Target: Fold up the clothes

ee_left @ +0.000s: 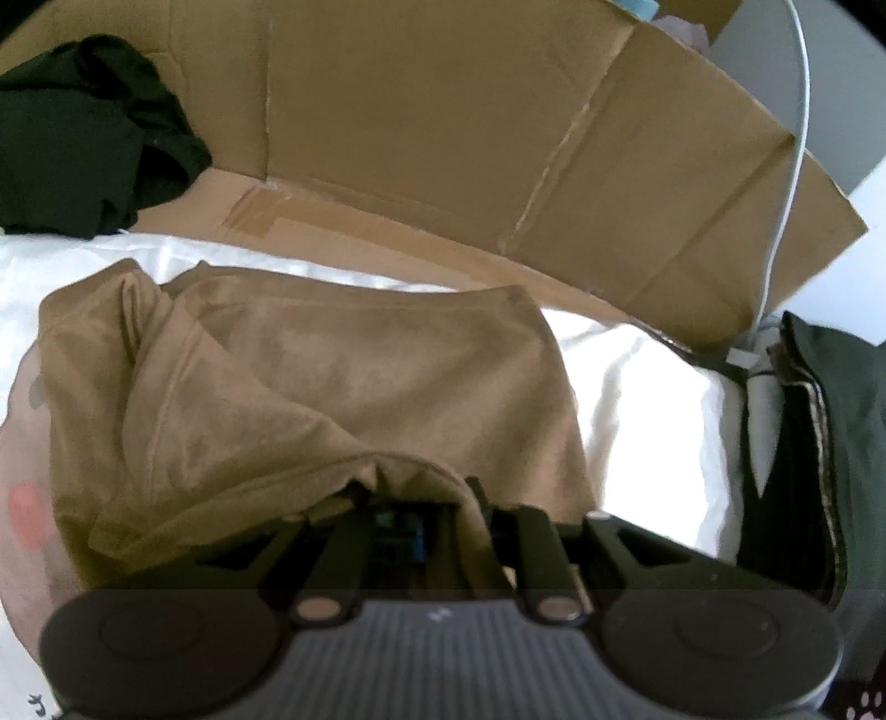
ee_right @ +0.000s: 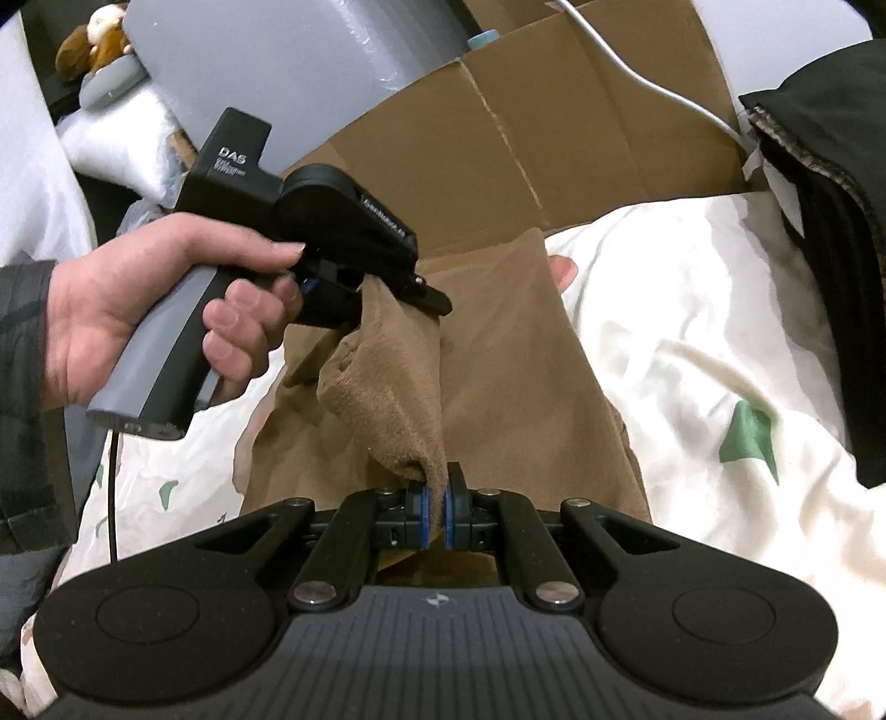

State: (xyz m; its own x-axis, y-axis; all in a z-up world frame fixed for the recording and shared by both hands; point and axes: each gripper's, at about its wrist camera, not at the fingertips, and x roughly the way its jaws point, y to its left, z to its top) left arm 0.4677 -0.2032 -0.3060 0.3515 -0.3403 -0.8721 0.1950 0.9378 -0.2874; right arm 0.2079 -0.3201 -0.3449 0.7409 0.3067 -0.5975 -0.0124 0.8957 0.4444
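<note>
A brown garment (ee_left: 343,387) lies spread on white bedding (ee_left: 637,415). Its near edge is lifted and draped over my left gripper (ee_left: 410,498), hiding the fingertips. In the right wrist view a hand (ee_right: 138,299) holds the left gripper (ee_right: 410,291), and a bunched fold of the brown garment (ee_right: 498,376) hangs from its closed jaws. My right gripper (ee_right: 434,515) is shut, its blue pads pinching another corner of the same fold near the garment's front edge. The cloth stretches raised between the two grippers.
A flattened cardboard box (ee_left: 443,138) stands behind the bedding. A pile of black clothes (ee_left: 83,138) sits at the far left, and dark folded clothing (ee_left: 819,443) lies along the right edge. A white cable (ee_left: 797,138) runs down the right. A plush toy (ee_right: 97,36) is far back.
</note>
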